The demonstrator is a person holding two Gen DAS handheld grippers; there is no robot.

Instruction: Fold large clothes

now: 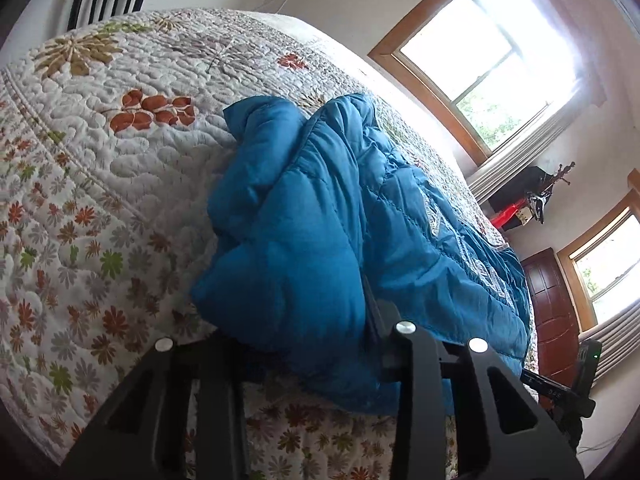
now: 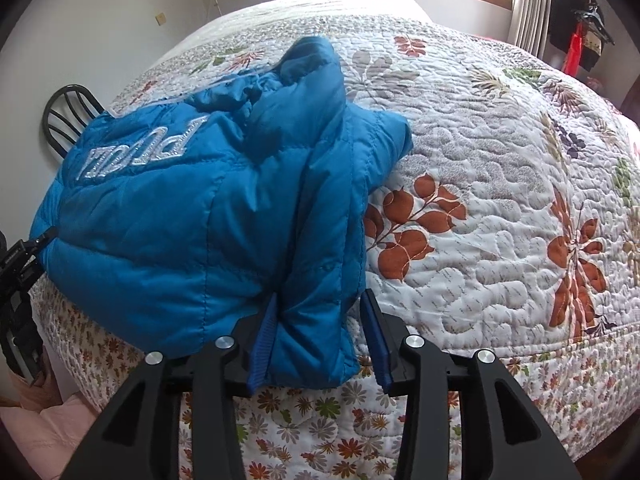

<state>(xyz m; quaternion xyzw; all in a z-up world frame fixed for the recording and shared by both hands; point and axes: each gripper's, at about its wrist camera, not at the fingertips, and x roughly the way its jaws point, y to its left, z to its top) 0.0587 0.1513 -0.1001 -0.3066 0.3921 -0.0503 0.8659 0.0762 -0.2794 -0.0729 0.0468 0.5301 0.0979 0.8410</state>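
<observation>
The right wrist view shows a puffy blue jacket [image 2: 192,216] lying in a heap on the bed [image 2: 500,208], near the front edge, in the left half of the picture. It is partly folded, with silver letters on top. The right gripper [image 2: 320,332] has its blue fingers [image 2: 264,344] spread around the bottom corner of the jacket. The left finger touches the cloth. The right finger stands apart from it, with a bit of quilt showing in the gap. So this corner is not pinched.

In the left wrist view, the left gripper [image 1: 304,344] is at the jacket's other low corner, in the lower middle of the picture. The puffy cloth bulges between and over its fingers and hides the tips. I think it is pinching the jacket, but the pads do not show.

What could go wrong? The jacket is slippery and fat with air. If the hands lift now, the right corner may slide out, because nothing squeezes it. Then only one side goes up and the fold turns crooked.

The jacket sits close to the bed's edge. A pull toward the cameras could drag it off onto the floor.

The loose sleeve bump at the top may flop open when the jacket moves and undo the fold.
</observation>
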